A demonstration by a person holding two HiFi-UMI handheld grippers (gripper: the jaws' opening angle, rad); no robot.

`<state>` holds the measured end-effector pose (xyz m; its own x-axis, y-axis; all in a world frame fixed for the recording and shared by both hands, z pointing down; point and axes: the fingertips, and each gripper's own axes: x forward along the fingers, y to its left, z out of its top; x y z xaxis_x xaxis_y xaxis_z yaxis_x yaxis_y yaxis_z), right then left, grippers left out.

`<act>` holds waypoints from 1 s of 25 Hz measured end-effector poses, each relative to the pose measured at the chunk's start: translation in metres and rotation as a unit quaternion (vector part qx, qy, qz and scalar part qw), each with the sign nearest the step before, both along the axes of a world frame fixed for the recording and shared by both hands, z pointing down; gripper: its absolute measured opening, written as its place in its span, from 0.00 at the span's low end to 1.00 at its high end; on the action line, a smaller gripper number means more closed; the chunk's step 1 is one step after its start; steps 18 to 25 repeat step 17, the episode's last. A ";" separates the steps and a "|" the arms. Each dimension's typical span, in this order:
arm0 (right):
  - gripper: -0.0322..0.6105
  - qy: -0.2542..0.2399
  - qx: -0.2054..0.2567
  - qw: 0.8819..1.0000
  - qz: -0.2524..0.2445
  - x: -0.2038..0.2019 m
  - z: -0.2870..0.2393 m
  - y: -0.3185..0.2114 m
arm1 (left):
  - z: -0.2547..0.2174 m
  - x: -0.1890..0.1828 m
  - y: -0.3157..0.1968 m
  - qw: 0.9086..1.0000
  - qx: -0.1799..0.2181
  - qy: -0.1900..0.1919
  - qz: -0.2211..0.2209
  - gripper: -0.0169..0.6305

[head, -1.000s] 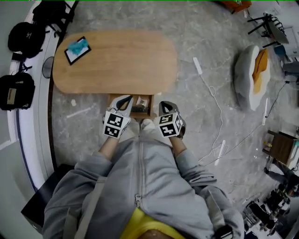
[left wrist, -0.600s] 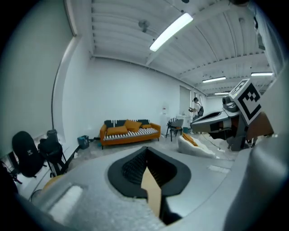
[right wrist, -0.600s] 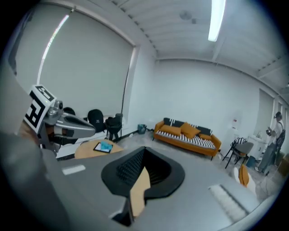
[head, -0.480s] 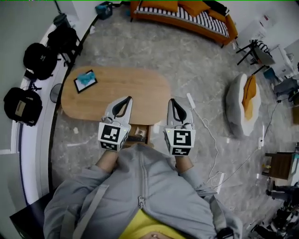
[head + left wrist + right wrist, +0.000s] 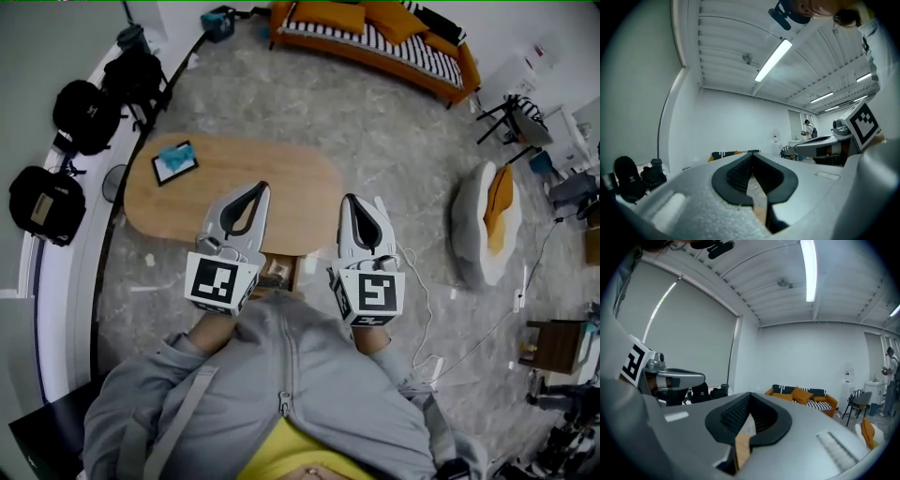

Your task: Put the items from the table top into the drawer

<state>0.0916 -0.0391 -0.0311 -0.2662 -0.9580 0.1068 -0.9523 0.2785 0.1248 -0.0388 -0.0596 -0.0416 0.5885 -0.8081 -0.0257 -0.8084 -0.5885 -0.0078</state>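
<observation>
A framed black item with a teal object on it [image 5: 174,161] lies at the far left end of the oval wooden table [image 5: 281,178]. Under the table's near edge a drawer [image 5: 278,272] stands pulled out, showing between my two grippers. My left gripper [image 5: 261,187] and right gripper [image 5: 349,200] are held high and level in front of the person's grey jacket, well above the table. Both are shut with nothing in them. The left gripper view [image 5: 751,157] and the right gripper view [image 5: 749,397] look across the room, with only the wall, ceiling and a sofa beyond the shut tips.
Two black bags [image 5: 84,112] [image 5: 37,202] sit along the curved white ledge at left. An orange sofa [image 5: 375,37] stands at the back, a white and orange cushion seat [image 5: 487,225] at right. A white cable [image 5: 422,281] trails over the floor right of the table.
Both grippers rose from low beside the drawer to high in front of the chest and tipped up to level. The head view lifted to take in the sofa.
</observation>
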 end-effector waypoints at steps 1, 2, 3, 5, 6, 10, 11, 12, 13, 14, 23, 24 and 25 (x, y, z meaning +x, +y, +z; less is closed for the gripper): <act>0.05 0.000 0.001 1.000 0.000 0.000 -0.002 0.001 | 0.000 0.001 0.001 1.000 0.004 -0.004 0.001 0.03; 0.05 0.001 0.003 1.000 0.000 0.000 -0.003 0.003 | 0.002 0.003 0.002 1.000 0.003 -0.007 0.003 0.03; 0.05 0.002 0.005 1.000 0.000 0.001 -0.005 0.004 | 0.004 0.005 0.004 1.000 0.000 -0.008 0.004 0.03; 0.05 0.001 0.007 1.000 -0.001 0.005 -0.007 0.007 | 0.006 0.011 0.008 1.000 -0.005 -0.010 0.004 0.03; 0.05 0.000 0.008 1.000 -0.003 0.007 -0.007 0.009 | 0.006 0.014 0.010 1.000 -0.004 -0.012 0.004 0.02; 0.05 -0.007 0.015 1.000 -0.008 0.016 -0.008 0.015 | 0.000 0.024 0.017 1.000 0.006 -0.017 0.007 0.03; 0.05 -0.007 0.016 1.000 -0.007 0.018 -0.009 0.016 | 0.000 0.025 0.019 1.000 0.006 -0.017 0.006 0.03; 0.05 -0.007 0.017 1.000 -0.007 0.020 -0.009 0.018 | -0.001 0.027 0.021 1.000 0.007 -0.018 0.005 0.03; 0.05 -0.007 0.018 1.000 -0.009 0.022 -0.008 0.020 | -0.001 0.029 0.023 1.000 0.008 -0.019 0.004 0.03; 0.05 -0.007 0.019 1.000 -0.012 0.024 -0.006 0.022 | -0.002 0.032 0.025 1.000 0.009 -0.019 0.002 0.02; 0.05 -0.006 0.023 1.000 -0.020 0.028 -0.004 0.029 | -0.001 0.038 0.032 1.000 0.010 -0.019 0.001 0.02; 0.05 -0.006 0.023 1.000 -0.020 0.028 -0.004 0.029 | -0.001 0.038 0.032 1.000 0.010 -0.019 0.001 0.02; 0.05 -0.006 0.023 1.000 -0.020 0.028 -0.004 0.029 | -0.001 0.038 0.032 1.000 0.010 -0.019 0.001 0.02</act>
